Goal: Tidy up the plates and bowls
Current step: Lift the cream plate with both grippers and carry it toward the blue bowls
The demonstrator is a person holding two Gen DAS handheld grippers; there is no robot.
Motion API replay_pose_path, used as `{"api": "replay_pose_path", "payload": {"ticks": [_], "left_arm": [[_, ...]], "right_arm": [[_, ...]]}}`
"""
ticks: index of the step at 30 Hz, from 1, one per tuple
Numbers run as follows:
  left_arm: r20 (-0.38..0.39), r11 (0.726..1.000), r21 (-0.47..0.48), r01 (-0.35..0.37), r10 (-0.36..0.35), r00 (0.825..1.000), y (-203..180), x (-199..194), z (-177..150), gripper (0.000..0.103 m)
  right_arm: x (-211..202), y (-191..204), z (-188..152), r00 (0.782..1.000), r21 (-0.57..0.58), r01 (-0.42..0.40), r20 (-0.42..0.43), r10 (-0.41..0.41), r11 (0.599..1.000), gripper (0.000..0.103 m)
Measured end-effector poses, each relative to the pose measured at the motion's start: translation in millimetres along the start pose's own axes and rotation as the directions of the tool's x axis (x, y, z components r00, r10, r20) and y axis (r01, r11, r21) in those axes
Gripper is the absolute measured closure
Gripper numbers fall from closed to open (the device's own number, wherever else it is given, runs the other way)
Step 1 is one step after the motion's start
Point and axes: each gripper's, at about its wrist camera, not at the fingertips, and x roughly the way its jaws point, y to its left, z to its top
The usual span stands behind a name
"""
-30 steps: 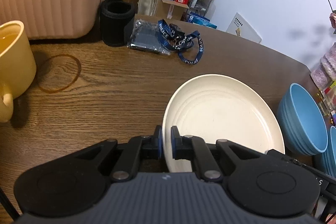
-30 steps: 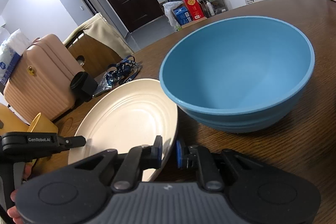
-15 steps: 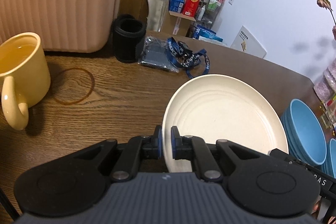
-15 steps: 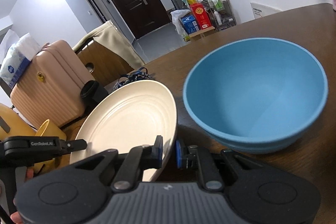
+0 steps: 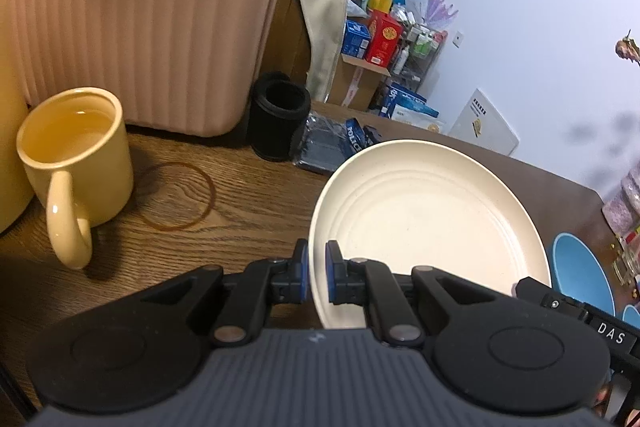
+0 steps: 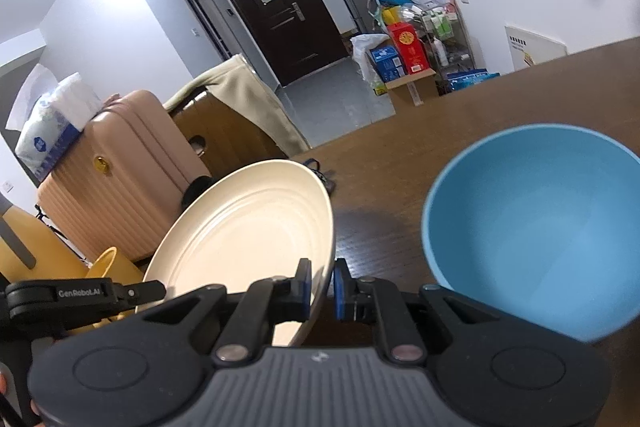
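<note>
A pale liquid is held in the yellow mug [image 5: 76,163]; the blue bowl [image 6: 536,235] is empty. The cream ridged plate [image 5: 424,223] is clamped at opposite rims by the left gripper [image 5: 316,277] and right gripper [image 6: 321,285].

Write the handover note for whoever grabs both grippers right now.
Left gripper: shut on the near-left rim of the round cream ribbed plate.
Right gripper: shut on the same plate's right rim.
The plate is tilted and looks clear of the brown wooden table.
Blue plastic bowl sits on the table to the plate's right; more blue bowls appear at the right edge of the left view.
Done: plate gripped.
Left: set it down, sort bowls.
</note>
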Motion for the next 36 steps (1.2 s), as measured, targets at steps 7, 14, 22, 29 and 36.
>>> {"api": "replay_pose_path", "payload": {"ticks": [7,14,22,29,36], "left_arm": [[0.061,1.0,0.012,-0.006,0.005,0.998,-7.5,-24.1,2.6,0.094],[0.119,0.999,0.015,-0.036,0.034,0.992,-15.7,-48.6,4.7,0.094],[0.119,0.998,0.034,-0.044,0.039,0.992,-27.4,-69.9,2.3,0.094],[0.127,0.997,0.049,-0.053,0.047,0.991,-35.6,-97.9,-2.9,0.094],[0.121,0.997,0.044,-0.062,0.057,0.991,-41.5,-125.0,-13.3,0.094]], "right_arm": [[-8.9,2.9,4.9,1.0,0.006,-0.026,0.01,0.025,1.0,0.092],[-22.9,17.5,12.8,0.998,-0.006,-0.043,0.045,0.043,0.999,0.092],[-47.7,20.8,18.3,0.997,0.001,-0.044,0.058,0.044,0.999,0.092],[-78.7,24.0,13.8,0.996,0.002,-0.055,0.074,0.054,0.999,0.092],[-108.0,27.4,3.7,0.996,0.008,-0.062,0.071,0.061,0.998,0.092]]}}
